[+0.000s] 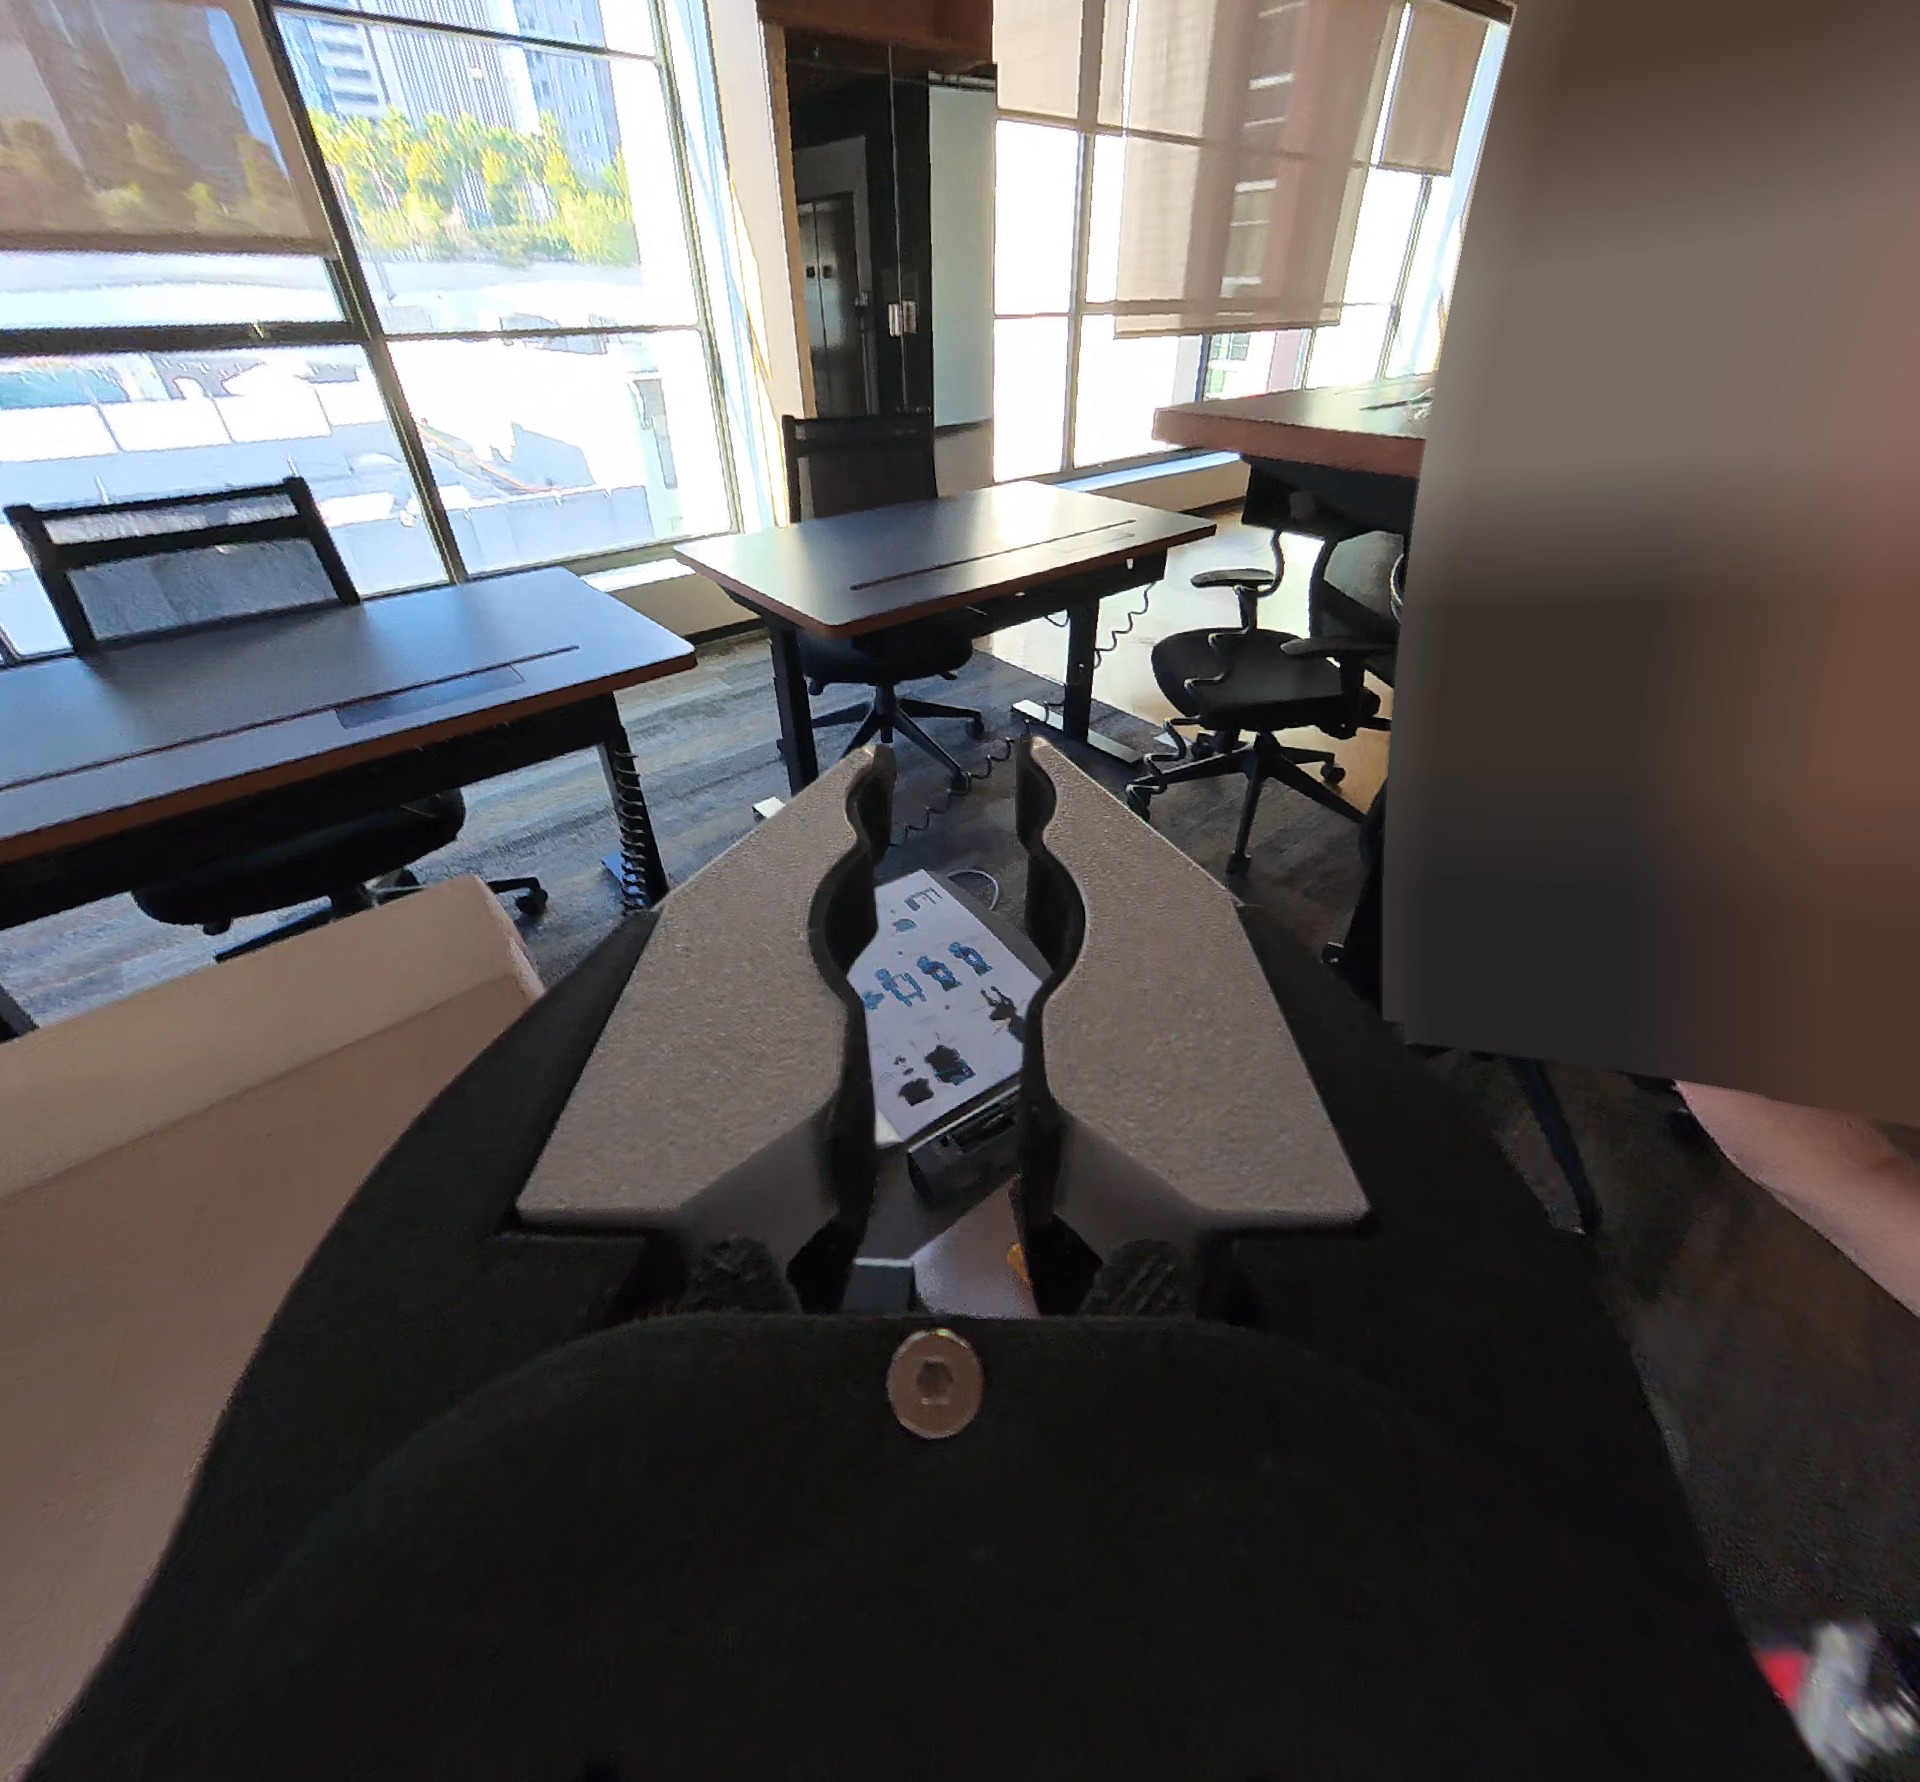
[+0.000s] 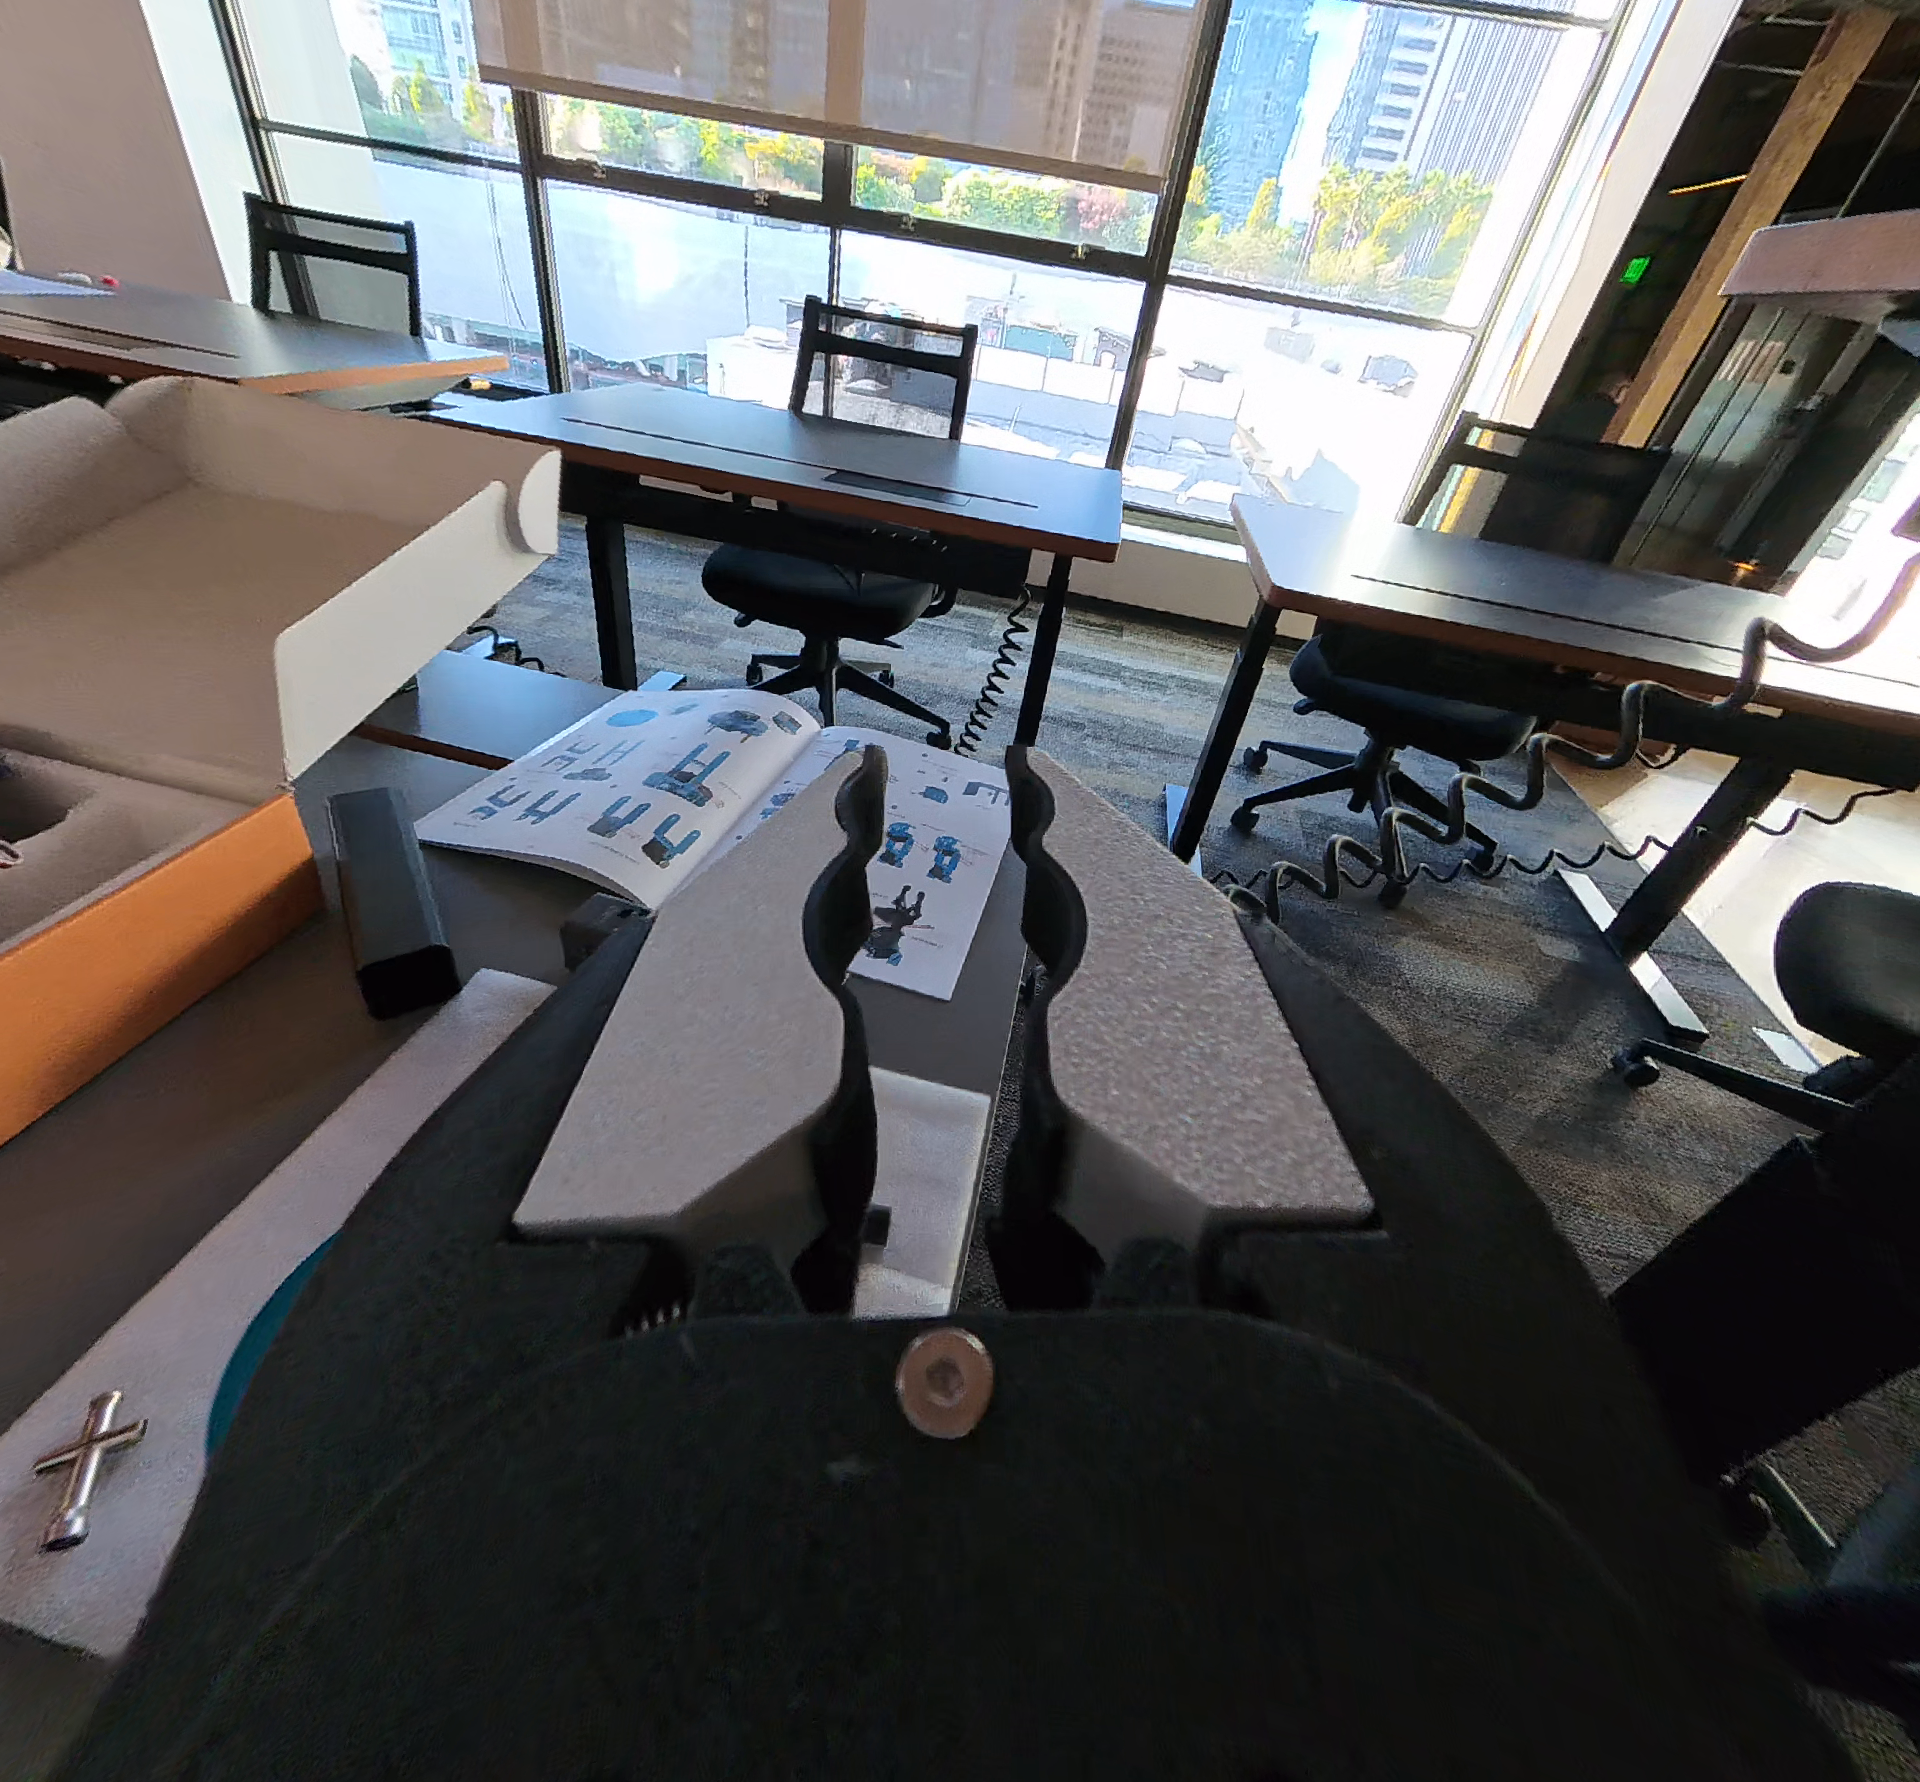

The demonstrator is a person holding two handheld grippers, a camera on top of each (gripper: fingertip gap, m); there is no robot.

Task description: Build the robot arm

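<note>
The left gripper (image 1: 954, 766) hangs in the air with its jaws slightly parted and nothing between them; through the gap shows an open illustrated booklet (image 1: 951, 994) lying below. The right gripper (image 2: 945, 766) is likewise a little spread and empty, poised above the grey table (image 2: 208, 1109). The booklet (image 2: 665, 797) lies just past its fingertips. To its left sit a dark rectangular bar (image 2: 390, 901) and an open orange-sided box (image 2: 145, 963) with a raised white lid; nearer, a small metal cross wrench (image 2: 88, 1467) rests on a white foam sheet (image 2: 156, 1400)
</note>
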